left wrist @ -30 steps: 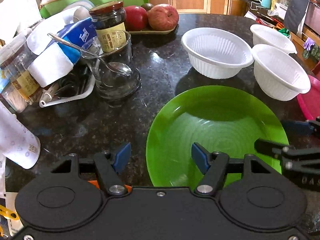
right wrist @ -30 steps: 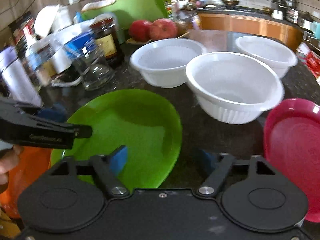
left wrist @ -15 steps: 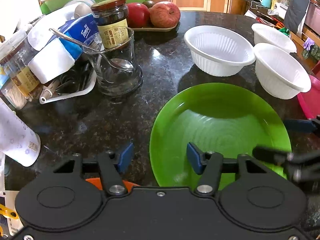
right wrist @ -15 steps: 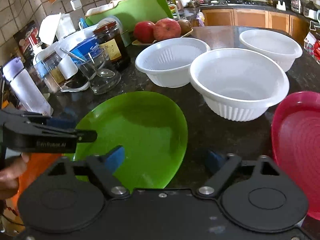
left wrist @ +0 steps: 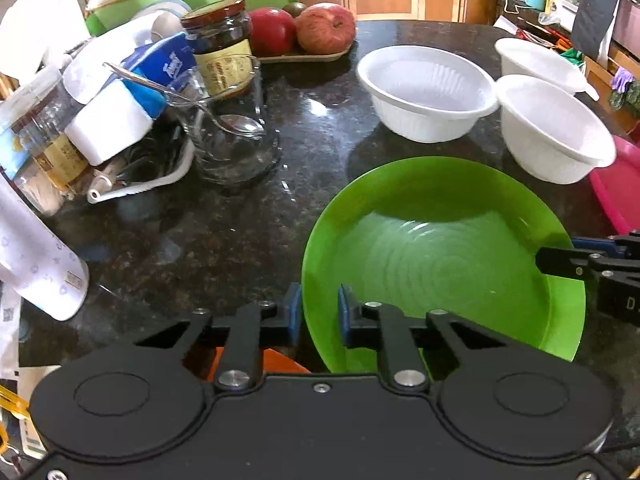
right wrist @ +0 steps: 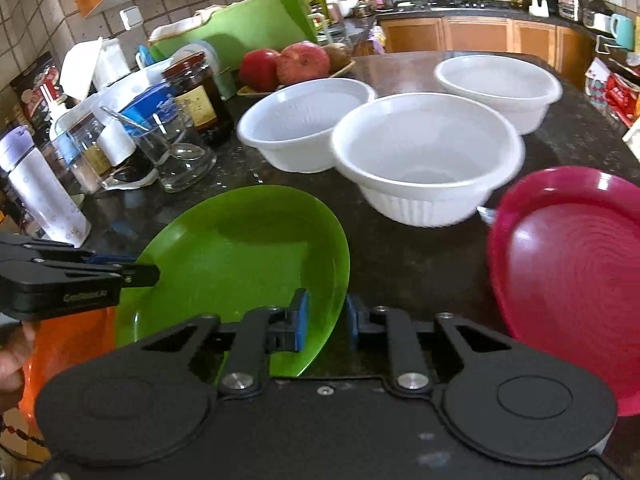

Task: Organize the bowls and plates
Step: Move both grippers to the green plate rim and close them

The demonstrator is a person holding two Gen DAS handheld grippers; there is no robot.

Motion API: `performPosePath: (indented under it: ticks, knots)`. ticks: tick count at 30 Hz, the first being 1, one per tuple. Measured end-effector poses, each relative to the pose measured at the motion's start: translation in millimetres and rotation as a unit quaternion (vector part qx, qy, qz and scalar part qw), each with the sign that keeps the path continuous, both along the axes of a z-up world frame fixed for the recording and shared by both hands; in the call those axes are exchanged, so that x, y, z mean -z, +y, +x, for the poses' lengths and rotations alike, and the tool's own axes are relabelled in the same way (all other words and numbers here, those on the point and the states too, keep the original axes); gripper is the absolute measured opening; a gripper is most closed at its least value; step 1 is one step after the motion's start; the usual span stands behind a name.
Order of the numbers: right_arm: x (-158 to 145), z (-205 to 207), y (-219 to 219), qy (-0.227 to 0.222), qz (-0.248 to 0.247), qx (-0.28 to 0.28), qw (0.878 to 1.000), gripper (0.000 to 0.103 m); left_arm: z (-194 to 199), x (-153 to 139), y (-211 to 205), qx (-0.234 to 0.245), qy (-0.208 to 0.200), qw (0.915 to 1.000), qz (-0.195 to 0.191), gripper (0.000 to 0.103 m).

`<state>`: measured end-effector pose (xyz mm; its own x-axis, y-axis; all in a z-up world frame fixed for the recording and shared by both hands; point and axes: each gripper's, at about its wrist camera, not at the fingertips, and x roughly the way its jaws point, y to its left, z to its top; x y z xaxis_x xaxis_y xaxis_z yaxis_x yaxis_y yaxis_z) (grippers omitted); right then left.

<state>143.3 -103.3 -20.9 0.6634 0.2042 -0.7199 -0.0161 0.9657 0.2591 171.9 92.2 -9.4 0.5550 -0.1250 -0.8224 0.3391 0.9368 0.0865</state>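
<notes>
Two handheld grippers clamp a green plate [left wrist: 440, 256] from opposite sides on a dark granite counter [left wrist: 200, 240] in a cluttered kitchen. The left gripper [left wrist: 319, 314] has just been closing and its blue pads now pinch the plate's left rim. The right gripper [right wrist: 325, 326] has also just been closing, with the plate's right edge caught between its pads. An orange plate [right wrist: 68, 344] lies partly beneath the green one, at its near left. A pink plate [right wrist: 568, 280] sits to the right, apart from the green plate. Three white bowls [right wrist: 428, 160] stand behind the plates, two of them touching. A glass with a spoon [left wrist: 228, 136], a dark jar [left wrist: 220, 44] and red apples [left wrist: 324, 28] crowd the counter's far left.
</notes>
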Motion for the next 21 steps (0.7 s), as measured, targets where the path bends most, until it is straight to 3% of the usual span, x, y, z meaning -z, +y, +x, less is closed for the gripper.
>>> performPosePath:
  ticks: [9,21]
  knots:
    - [-4.7,-27.7,-22.5,-0.012,0.007,0.009,1.000,0.022,-25.5,-9.4,-21.5,0.007,-0.016,0.9998,0.000,0.019]
    - [-17.6,-59.1,-36.0,-0.040,0.020,-0.027,0.999,0.022,-62.7,-21.3,-27.6,-0.039,-0.028,0.9988,-0.007,0.019]
